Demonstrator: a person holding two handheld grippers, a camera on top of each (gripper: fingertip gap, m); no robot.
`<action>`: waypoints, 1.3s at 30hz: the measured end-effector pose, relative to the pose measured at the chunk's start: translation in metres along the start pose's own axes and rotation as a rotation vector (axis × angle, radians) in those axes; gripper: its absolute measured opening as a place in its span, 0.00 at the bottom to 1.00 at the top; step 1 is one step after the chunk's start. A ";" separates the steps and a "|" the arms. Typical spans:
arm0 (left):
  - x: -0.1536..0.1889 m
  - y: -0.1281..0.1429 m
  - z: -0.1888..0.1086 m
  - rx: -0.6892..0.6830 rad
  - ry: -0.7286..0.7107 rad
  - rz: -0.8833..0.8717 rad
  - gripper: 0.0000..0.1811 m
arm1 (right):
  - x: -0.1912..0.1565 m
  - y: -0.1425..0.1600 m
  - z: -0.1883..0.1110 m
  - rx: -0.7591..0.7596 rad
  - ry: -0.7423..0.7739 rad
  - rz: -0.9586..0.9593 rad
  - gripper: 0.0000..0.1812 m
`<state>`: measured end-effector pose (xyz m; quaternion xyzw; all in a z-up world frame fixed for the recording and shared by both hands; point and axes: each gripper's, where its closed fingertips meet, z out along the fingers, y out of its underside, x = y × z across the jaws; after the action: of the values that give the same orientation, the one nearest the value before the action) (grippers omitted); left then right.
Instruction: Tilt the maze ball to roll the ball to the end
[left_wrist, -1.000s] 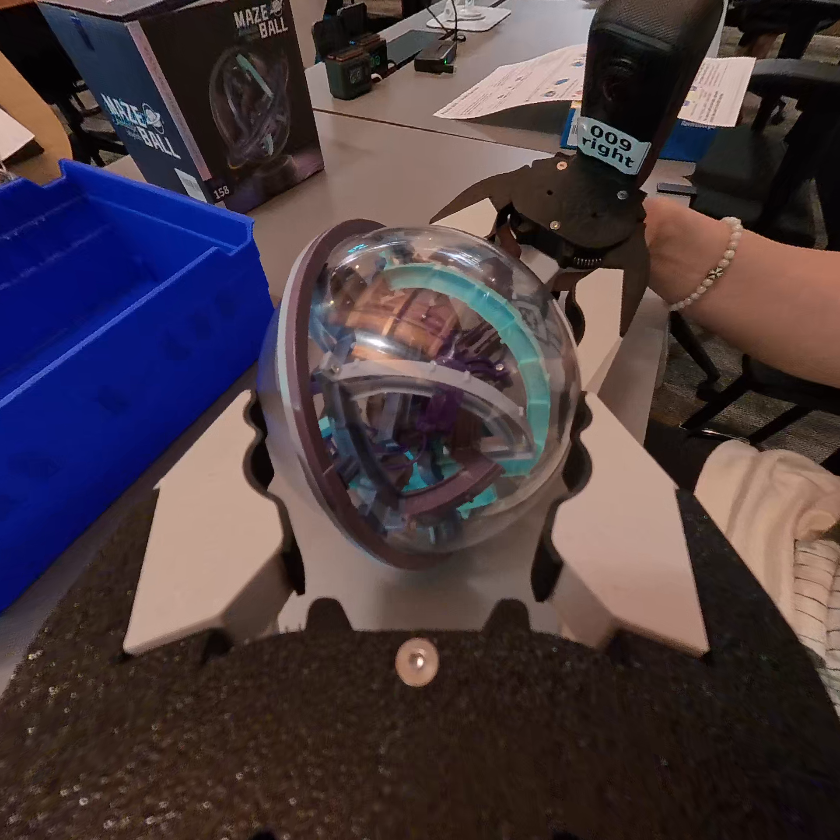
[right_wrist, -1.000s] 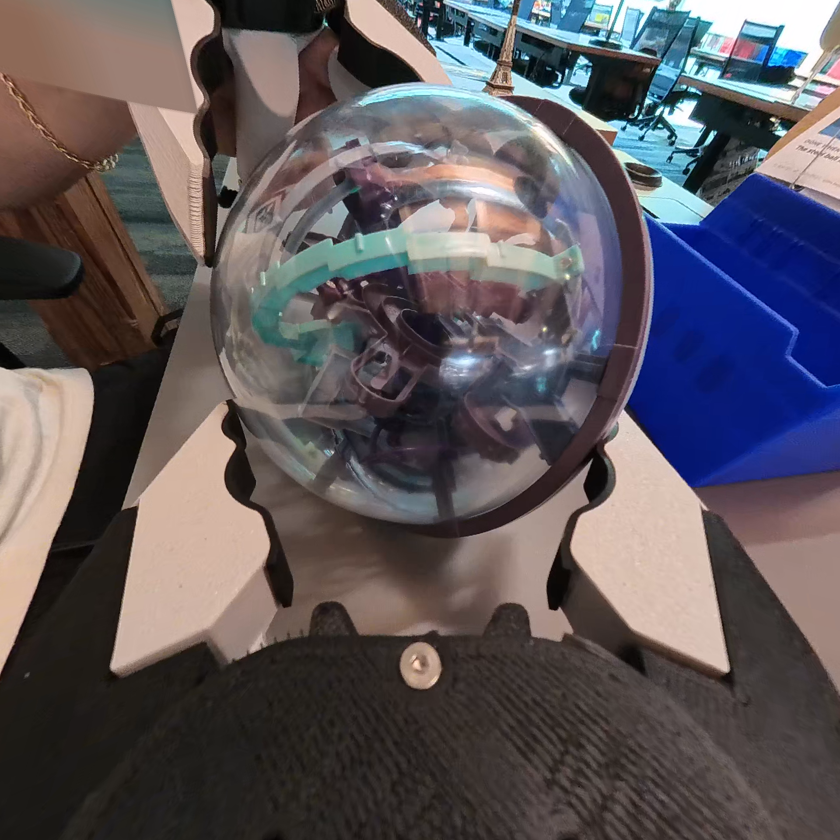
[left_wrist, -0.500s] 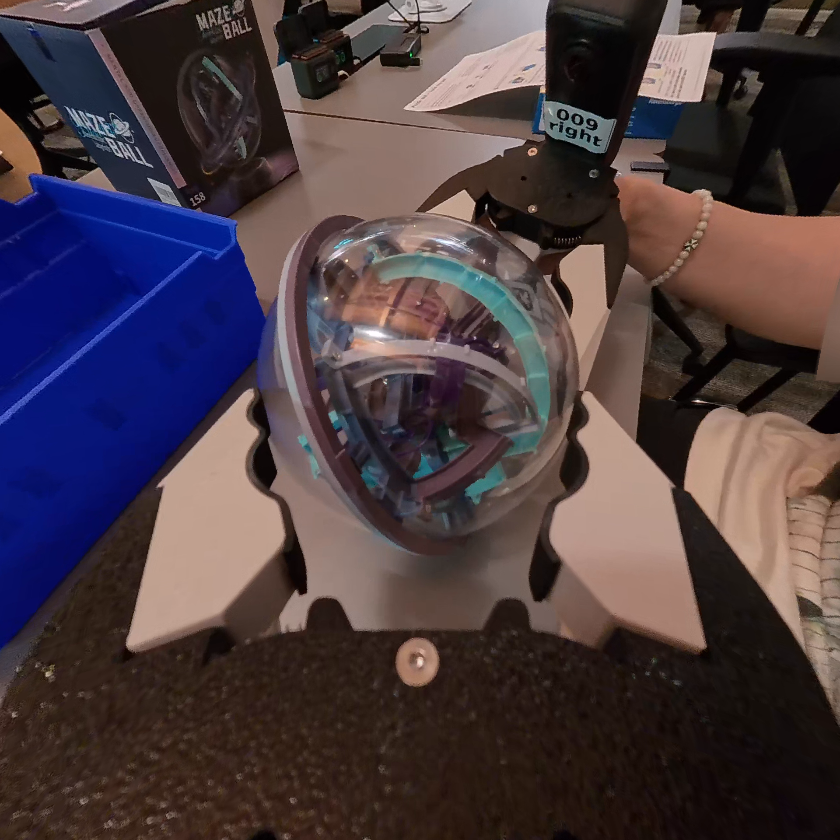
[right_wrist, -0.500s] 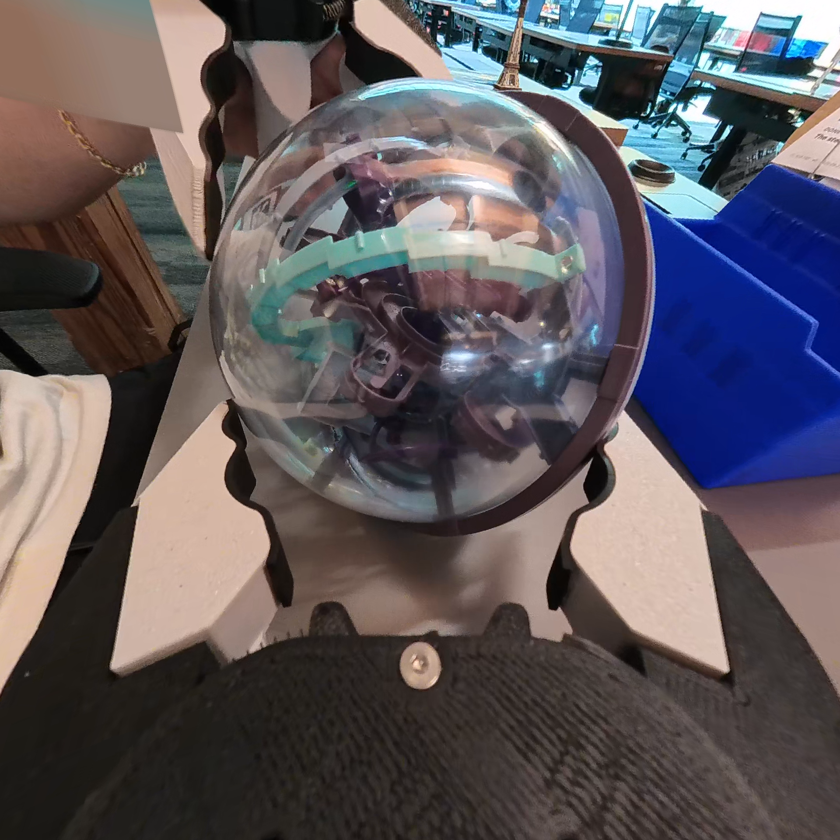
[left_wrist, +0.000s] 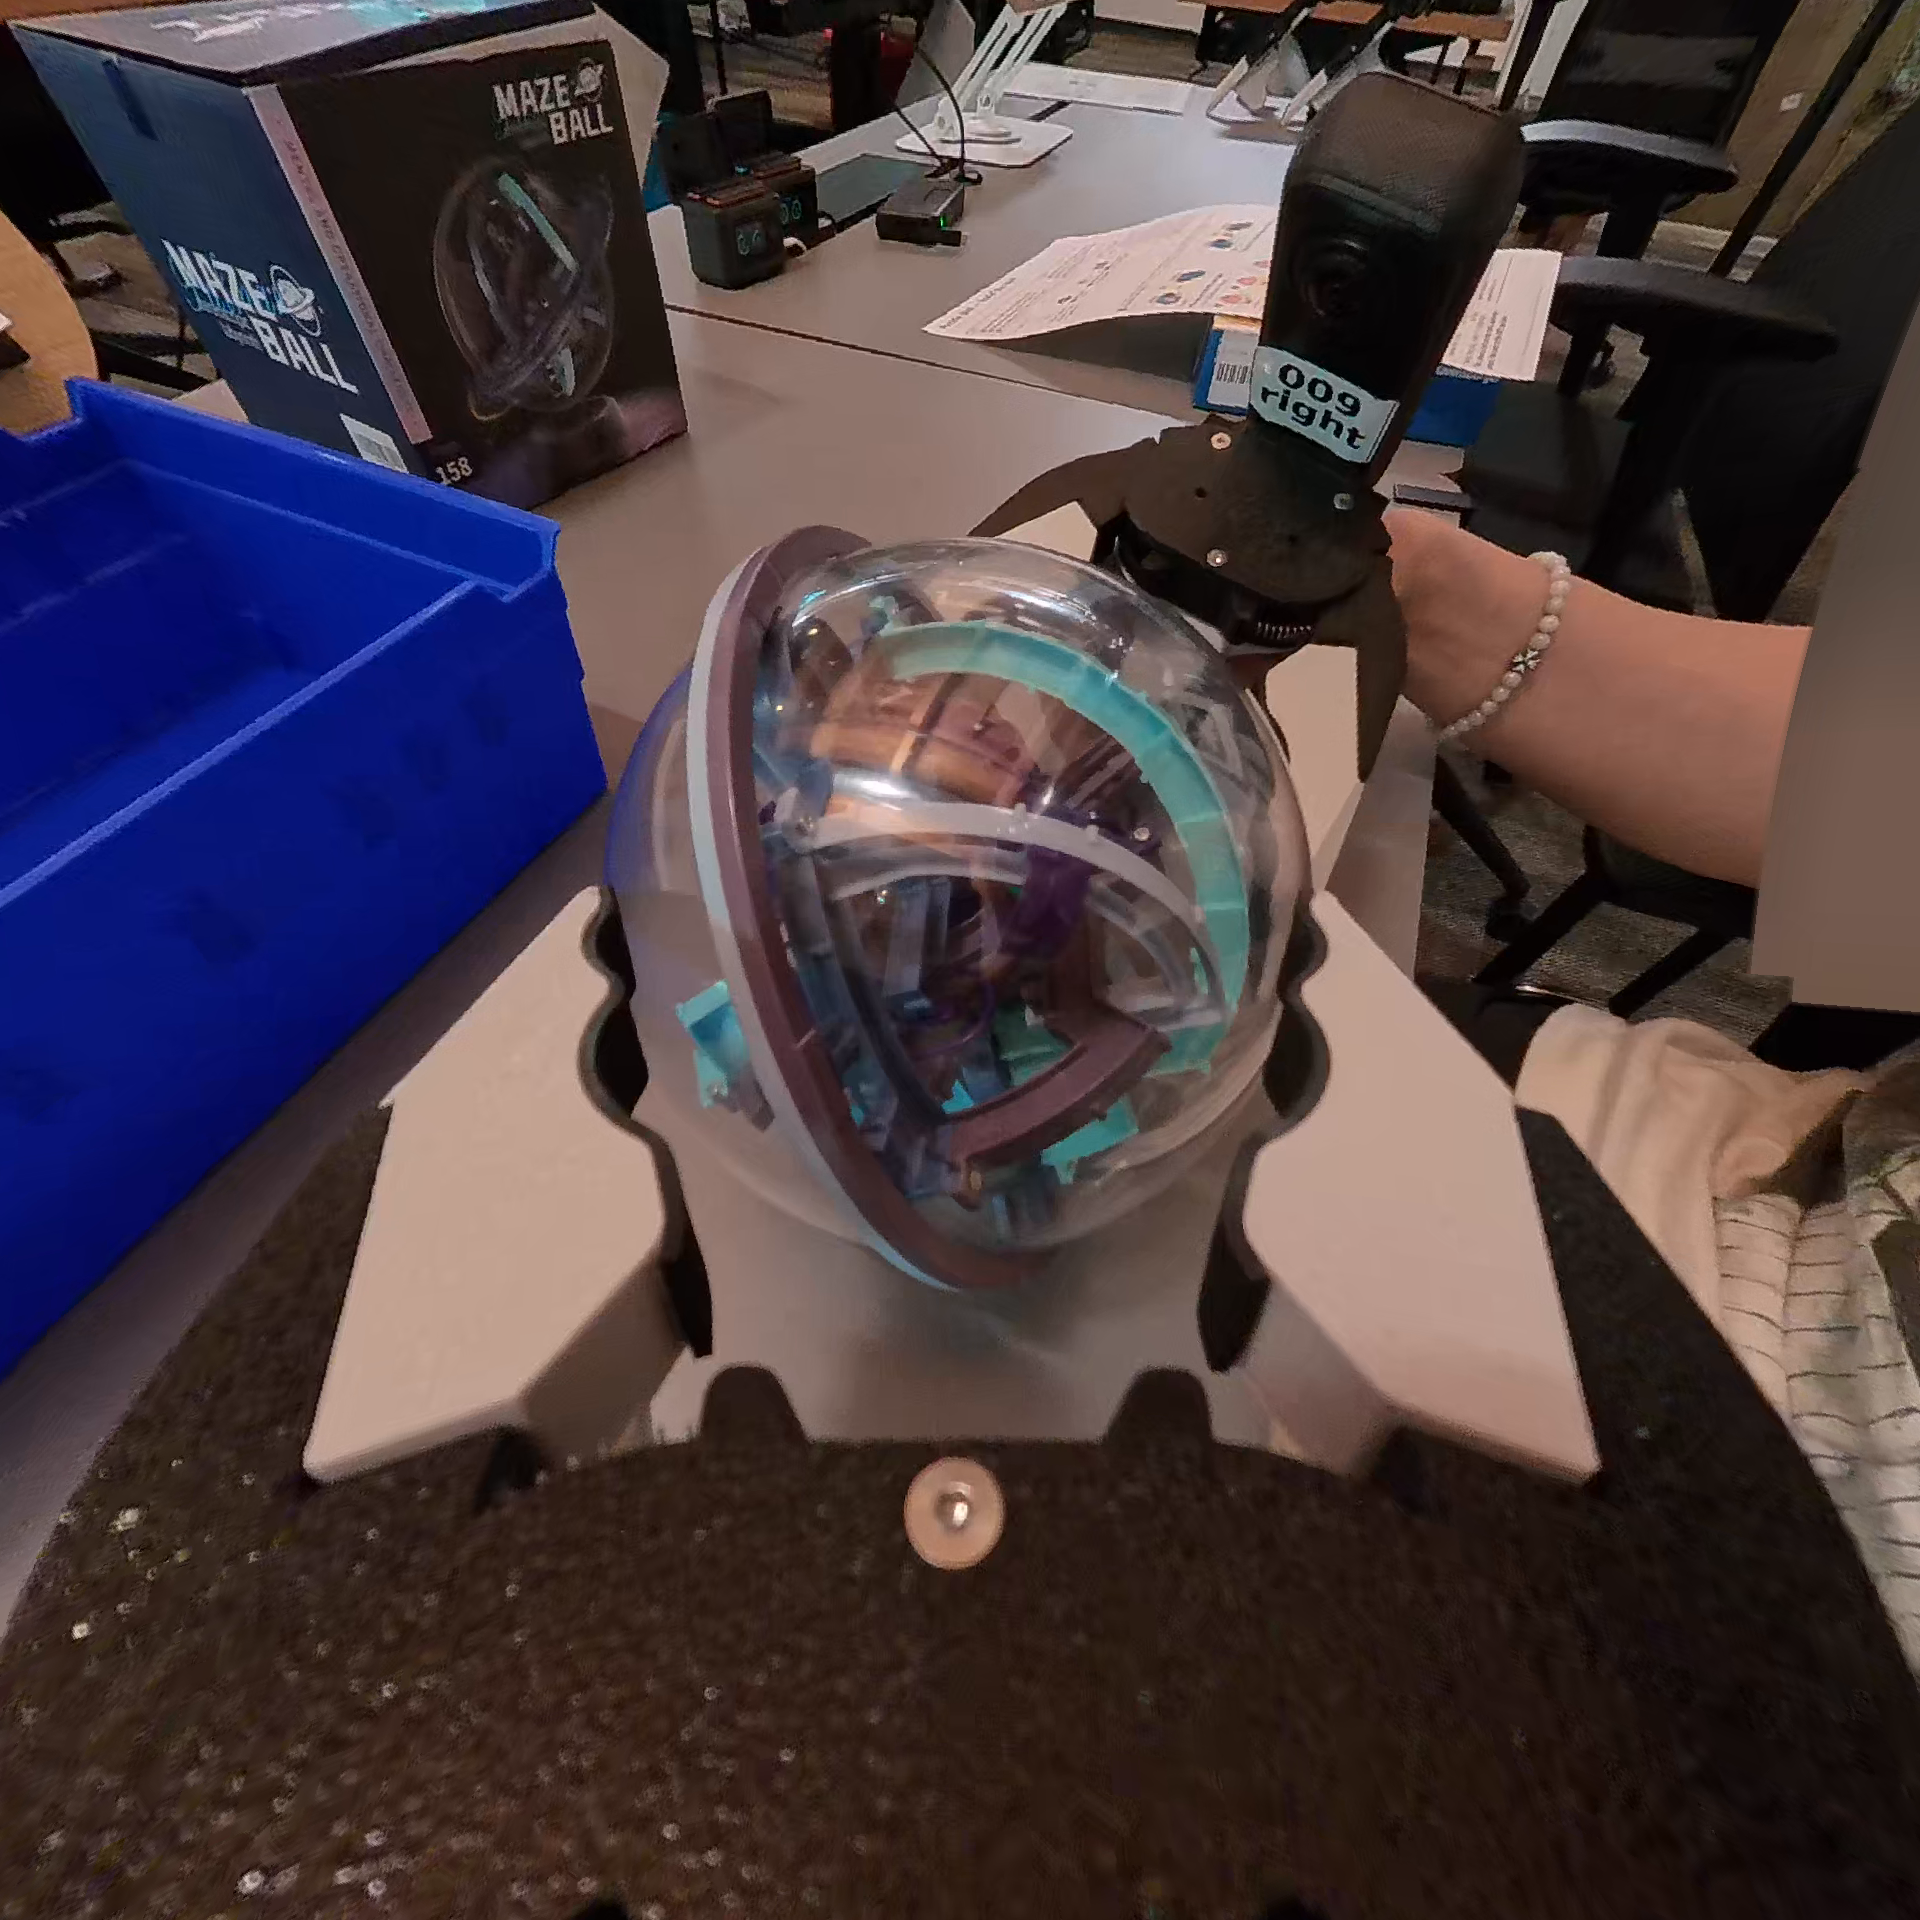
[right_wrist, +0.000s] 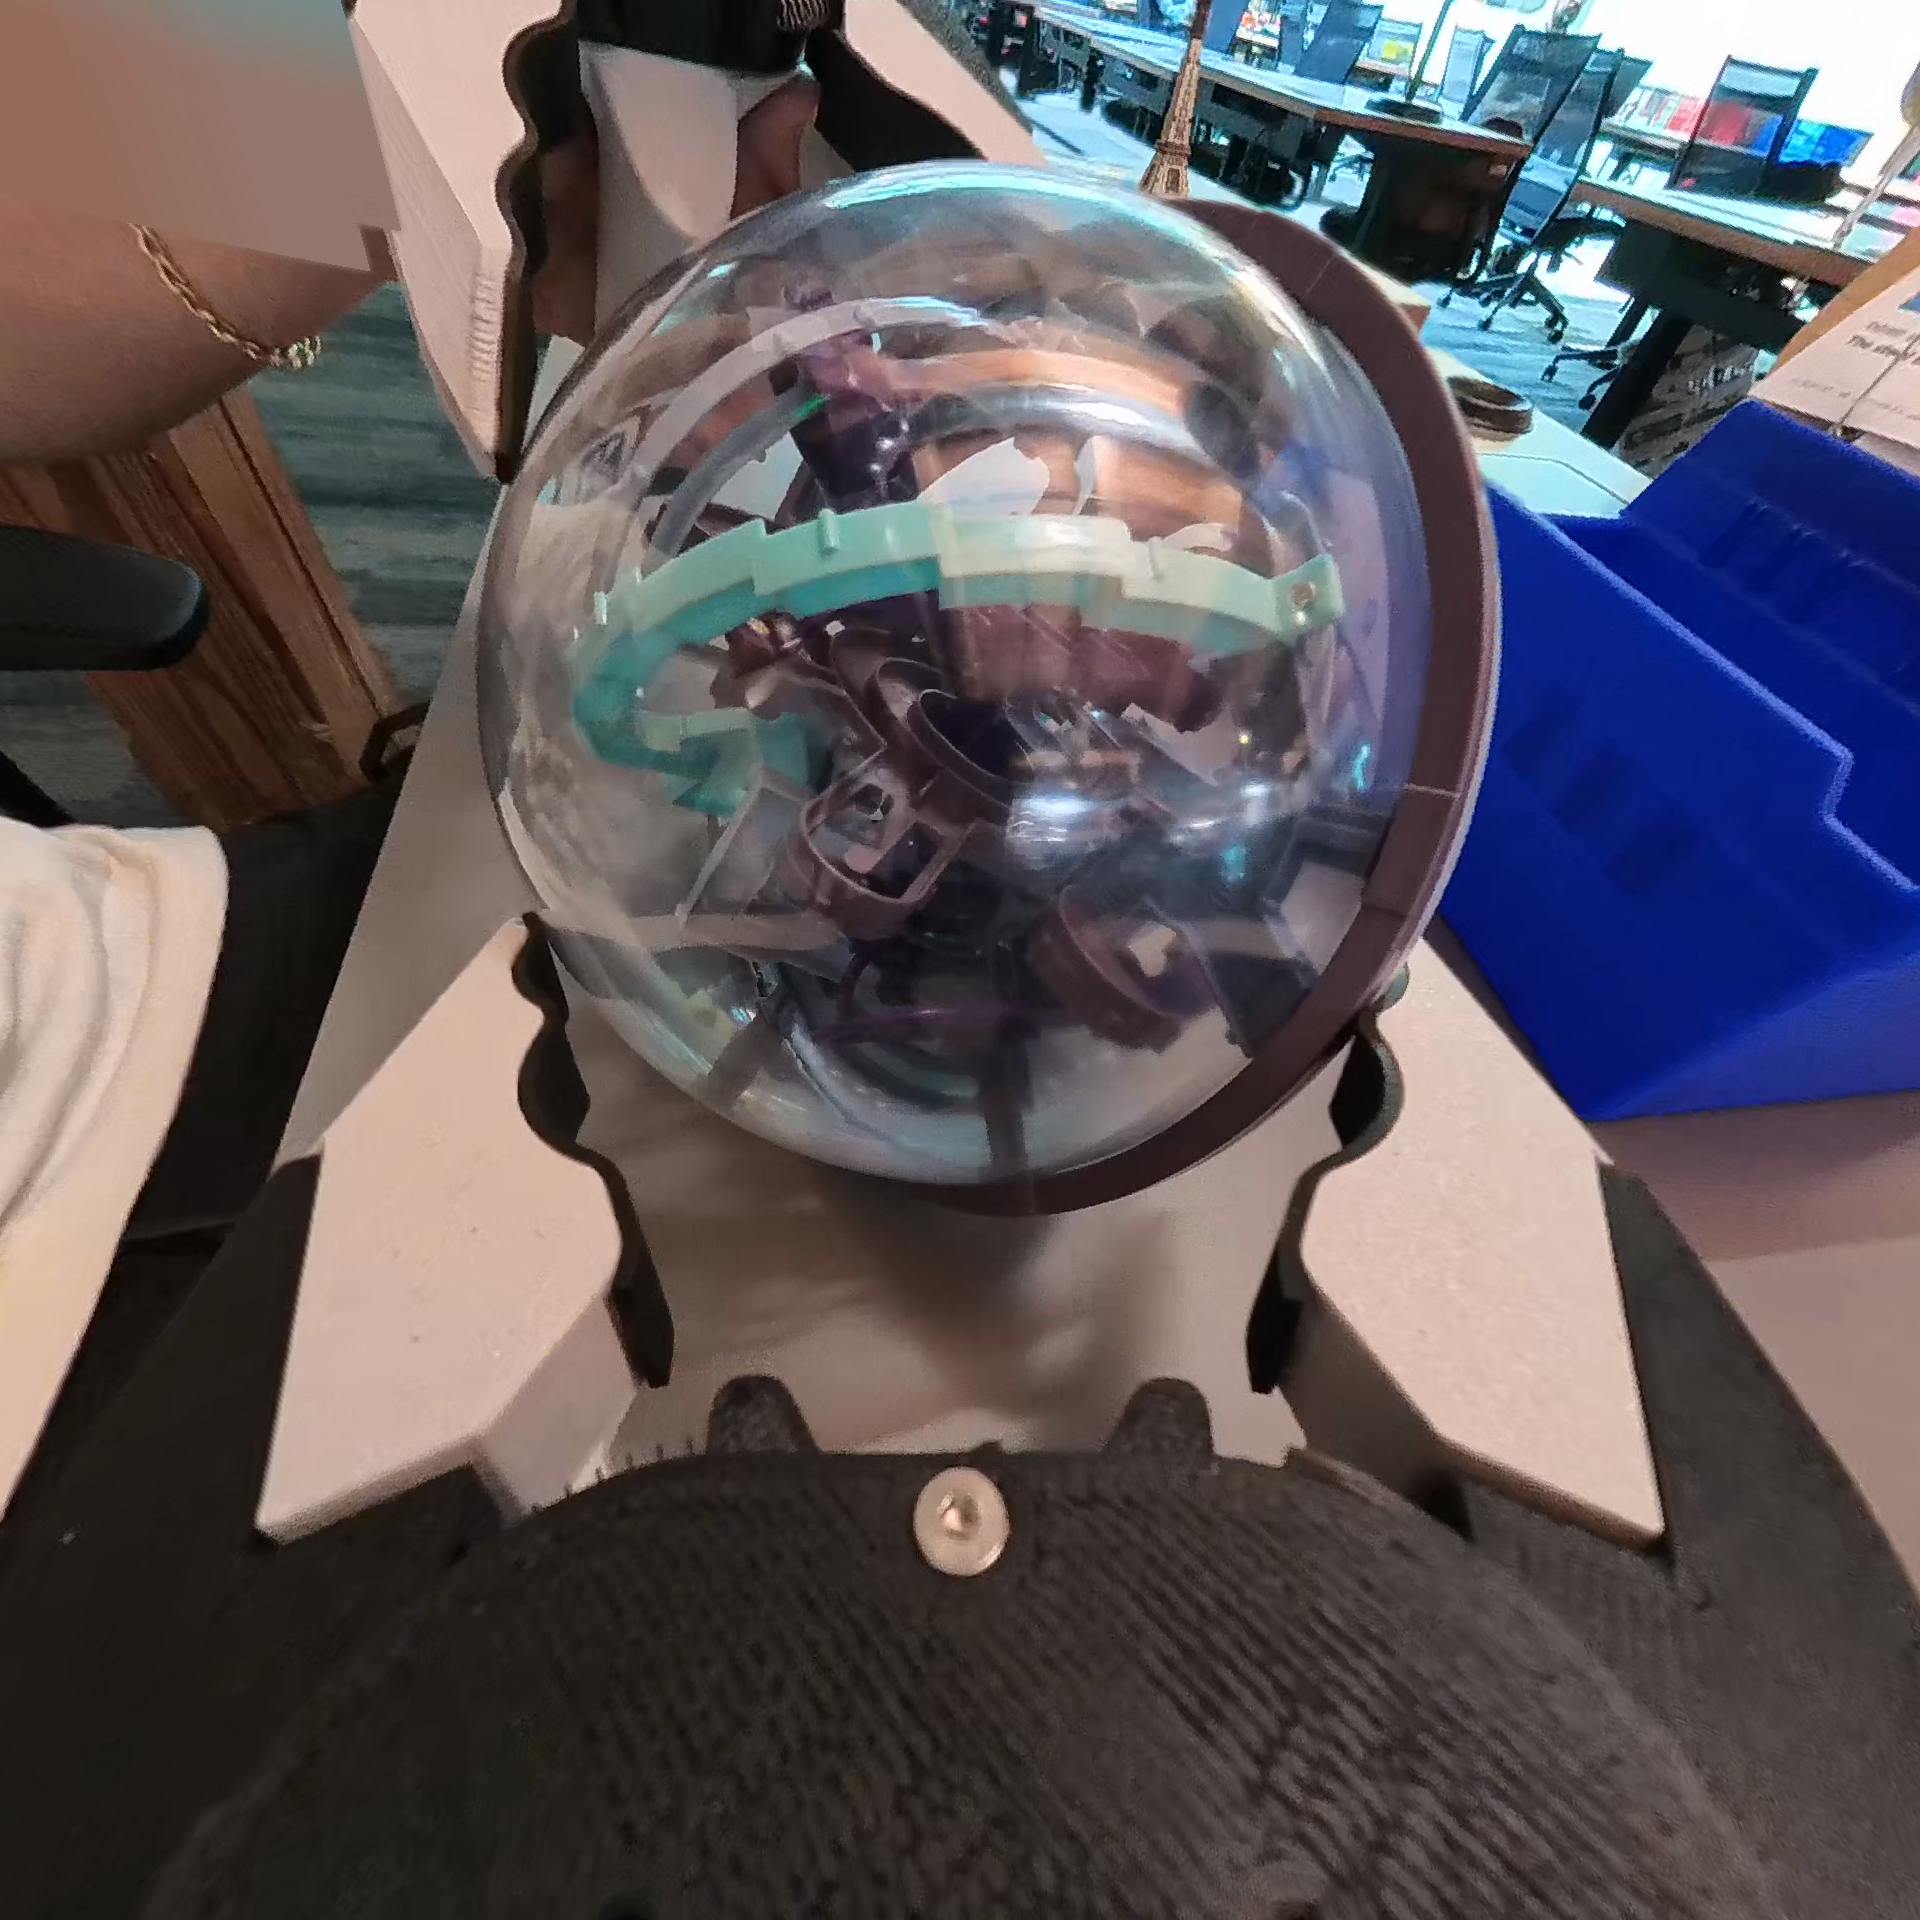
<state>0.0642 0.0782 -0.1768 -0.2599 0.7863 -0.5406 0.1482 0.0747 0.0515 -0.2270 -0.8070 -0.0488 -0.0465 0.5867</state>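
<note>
In the left wrist view, the left gripper (left_wrist: 951, 997) has its fingers clamped on the clear maze ball (left_wrist: 977, 914) above the grey surface (left_wrist: 831, 436); a printed box (left_wrist: 416, 260) stands behind a blue bin (left_wrist: 260, 727). In the right wrist view, the right gripper (right_wrist: 956, 1008) clamps the ball's opposite side.

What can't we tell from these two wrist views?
- Small ball's position: not made out in either view; tracks and glare inside the maze ball hide it.
- Underside of the maze ball and any table contact: hidden by its own bulk, both views.
- Right gripper finger contact, left view: behind the sphere.
</note>
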 end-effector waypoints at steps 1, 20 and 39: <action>0.001 0.001 -0.001 0.002 -0.001 0.009 0.66 | -0.001 0.000 0.000 -0.003 0.003 -0.019 0.80; 0.000 0.006 -0.002 -0.003 0.057 -0.024 0.66 | 0.003 0.001 0.001 -0.042 0.102 -0.193 0.84; -0.016 -0.011 0.011 0.084 0.033 -0.183 0.65 | 0.013 0.018 0.001 -0.115 0.095 -0.057 0.81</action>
<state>0.0859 0.0761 -0.1710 -0.3152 0.7383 -0.5885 0.0961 0.0902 0.0471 -0.2429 -0.8347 -0.0411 -0.1040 0.5393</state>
